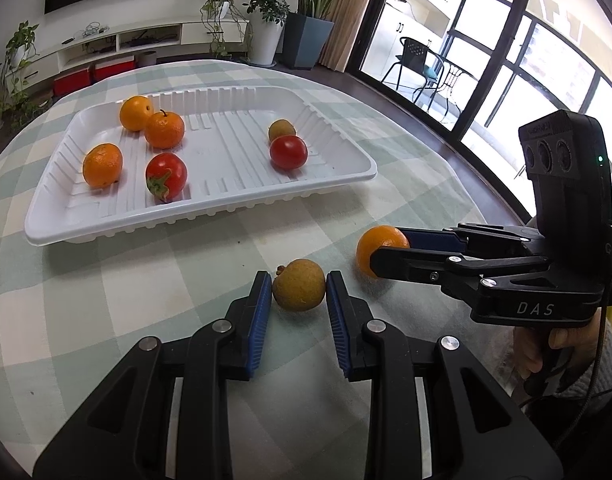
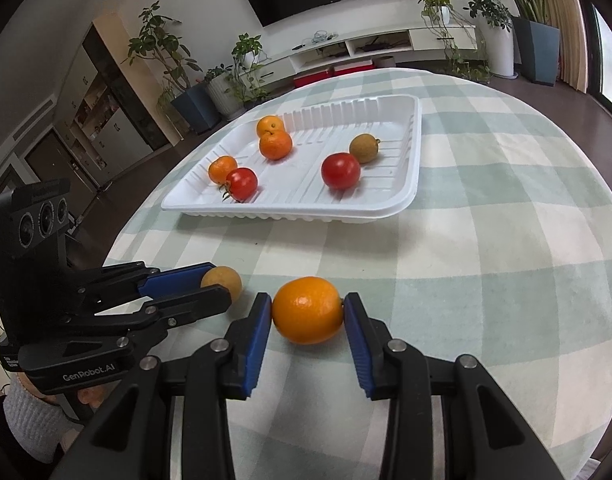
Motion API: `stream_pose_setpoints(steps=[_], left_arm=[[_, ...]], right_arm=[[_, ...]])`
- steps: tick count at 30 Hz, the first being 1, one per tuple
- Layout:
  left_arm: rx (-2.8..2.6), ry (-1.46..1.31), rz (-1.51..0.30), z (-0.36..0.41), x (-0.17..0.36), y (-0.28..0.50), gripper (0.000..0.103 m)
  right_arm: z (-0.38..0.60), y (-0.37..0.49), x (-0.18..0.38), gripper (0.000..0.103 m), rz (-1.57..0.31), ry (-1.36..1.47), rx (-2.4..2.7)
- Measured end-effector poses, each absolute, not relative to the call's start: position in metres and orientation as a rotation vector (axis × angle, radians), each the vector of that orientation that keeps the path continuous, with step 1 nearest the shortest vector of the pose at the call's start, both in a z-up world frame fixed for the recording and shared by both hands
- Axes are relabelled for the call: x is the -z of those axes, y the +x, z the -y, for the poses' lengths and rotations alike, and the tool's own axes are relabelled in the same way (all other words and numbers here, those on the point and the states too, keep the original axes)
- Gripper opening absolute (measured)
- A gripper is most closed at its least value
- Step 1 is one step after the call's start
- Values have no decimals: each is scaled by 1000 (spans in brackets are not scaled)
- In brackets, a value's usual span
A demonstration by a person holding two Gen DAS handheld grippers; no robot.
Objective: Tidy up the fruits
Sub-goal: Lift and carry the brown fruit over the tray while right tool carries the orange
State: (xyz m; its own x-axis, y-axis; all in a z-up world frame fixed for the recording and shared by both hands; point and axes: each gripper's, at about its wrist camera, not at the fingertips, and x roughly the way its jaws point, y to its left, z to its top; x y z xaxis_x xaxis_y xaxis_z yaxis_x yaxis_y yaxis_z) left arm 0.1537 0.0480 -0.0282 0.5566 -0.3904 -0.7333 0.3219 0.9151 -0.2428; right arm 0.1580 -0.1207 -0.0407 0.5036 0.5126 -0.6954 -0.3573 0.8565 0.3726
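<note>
A white tray [image 1: 45, 224] [image 2: 410, 196] on the checked tablecloth holds three oranges [image 1: 102, 165], two tomatoes [image 1: 288, 152] and a brown fruit [image 1: 281, 130]. My left gripper [image 1: 298, 286] is closed around a brown round fruit [image 1: 299, 285] on the table, its blue pads [image 1: 261, 312] touching both sides. It also shows in the right wrist view [image 2: 221, 280]. My right gripper [image 2: 308, 310] is closed around an orange [image 2: 308, 310] on the table, pads [image 2: 257, 340] touching it. In the left wrist view the right gripper [image 1: 390, 250] grips that orange [image 1: 376, 246].
The round table's edge curves off at the right [image 1: 446, 152] with dark floor beyond. Potted plants [image 1: 265, 12], a TV unit [image 1: 105, 44] and glass doors stand behind the table. Bare tablecloth [image 2: 486, 280] lies to the right of the orange.
</note>
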Motion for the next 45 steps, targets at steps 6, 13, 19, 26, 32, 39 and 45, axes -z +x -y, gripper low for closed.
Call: stream_pose_setpoints(steps=[6, 13, 19, 26, 32, 39, 45], left_arm=[[420, -92, -881, -50, 22, 156, 26], [412, -92, -871, -52, 14, 162, 26], [407, -90, -859, -53, 5, 169, 26], [397, -91, -850, -56, -3, 182, 26], [391, -88, -847, -56, -7, 194, 26], [381, -83, -837, -57, -13, 208, 26], [376, -88, -835, -59, -16, 220, 26]], right_arm=[[125, 159, 37, 40, -899, 231, -544], [128, 165, 30, 40, -891, 276, -564], [128, 176, 19, 40, -866, 286, -576], [128, 192, 10, 40, -851, 307, -581], [127, 202, 5, 40, -840, 306, -579], [125, 213, -1, 40, -832, 300, -576], [121, 230, -7, 40, -822, 289, -573]])
